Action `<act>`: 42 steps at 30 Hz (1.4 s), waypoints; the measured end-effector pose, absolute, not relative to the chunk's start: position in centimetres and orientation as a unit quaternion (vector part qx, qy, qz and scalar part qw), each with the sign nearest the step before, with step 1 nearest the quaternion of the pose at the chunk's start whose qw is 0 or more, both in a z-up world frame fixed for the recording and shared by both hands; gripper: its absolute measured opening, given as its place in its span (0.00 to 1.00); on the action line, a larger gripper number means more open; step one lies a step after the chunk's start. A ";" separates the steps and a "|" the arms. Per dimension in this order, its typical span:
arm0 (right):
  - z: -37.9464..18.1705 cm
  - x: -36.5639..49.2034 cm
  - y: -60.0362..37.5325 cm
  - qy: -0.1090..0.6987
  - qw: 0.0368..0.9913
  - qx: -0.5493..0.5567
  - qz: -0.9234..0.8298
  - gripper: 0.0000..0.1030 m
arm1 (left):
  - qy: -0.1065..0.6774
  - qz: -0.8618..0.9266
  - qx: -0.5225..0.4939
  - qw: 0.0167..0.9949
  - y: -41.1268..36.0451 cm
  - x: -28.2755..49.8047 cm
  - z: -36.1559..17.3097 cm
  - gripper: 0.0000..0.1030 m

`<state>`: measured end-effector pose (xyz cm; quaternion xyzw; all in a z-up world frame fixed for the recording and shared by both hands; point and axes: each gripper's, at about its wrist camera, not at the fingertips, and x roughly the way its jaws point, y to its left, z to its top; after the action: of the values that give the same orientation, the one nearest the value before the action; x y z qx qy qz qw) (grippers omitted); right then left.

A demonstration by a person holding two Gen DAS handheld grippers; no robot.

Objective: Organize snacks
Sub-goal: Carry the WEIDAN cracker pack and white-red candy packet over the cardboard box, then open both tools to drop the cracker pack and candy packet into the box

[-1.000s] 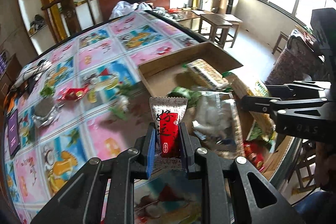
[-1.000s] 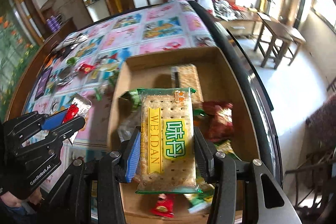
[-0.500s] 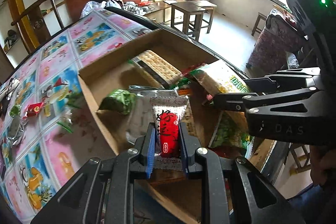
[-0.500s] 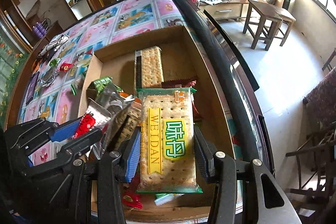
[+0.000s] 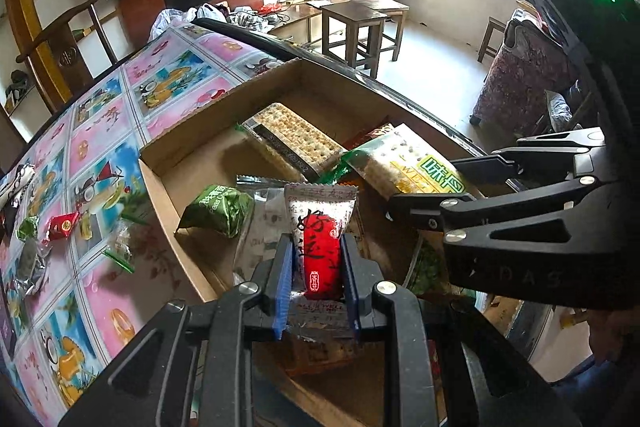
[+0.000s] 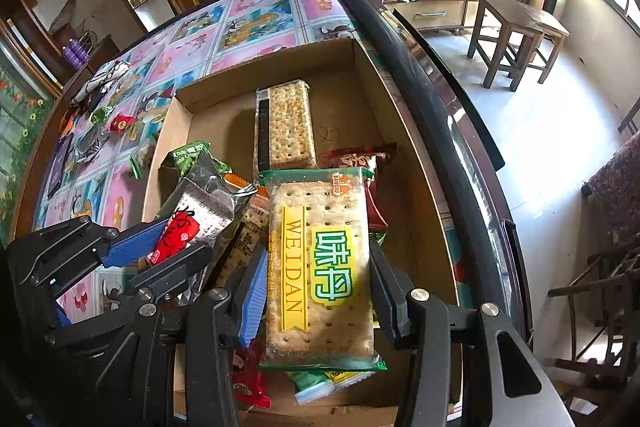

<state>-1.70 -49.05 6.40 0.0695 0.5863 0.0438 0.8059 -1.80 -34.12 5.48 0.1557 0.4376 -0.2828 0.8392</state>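
Brown cardboard walled the open box (image 5: 224, 107) on the patterned bench (image 5: 100, 131). In the left wrist view, the left tool (image 5: 318, 271) pinched a small red-and-white snack packet (image 5: 320, 227) upright above the box's near half, long axis along the fingers, crimped top pointing at the box's far wall. A release here could land it on the green pouch (image 5: 218, 211) and spill it over the box's left wall.

In the right wrist view, the right tool (image 6: 318, 291) clamped the WEIDAN cracker pack (image 6: 320, 267) over the box's near end, lengthwise toward the far wall. The tools hung close; they might collide.
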 end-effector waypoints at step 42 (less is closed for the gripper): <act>5.7 -0.9 -50.4 0.586 0.806 0.078 0.029 0.48 | 0.426 -0.279 0.168 0.844 -35.3 -0.9 5.7 0.24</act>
<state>-0.91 -50.42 5.72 0.0776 0.5861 0.0292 0.8060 -0.88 -35.34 5.69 0.1682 0.4264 -0.2790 0.8438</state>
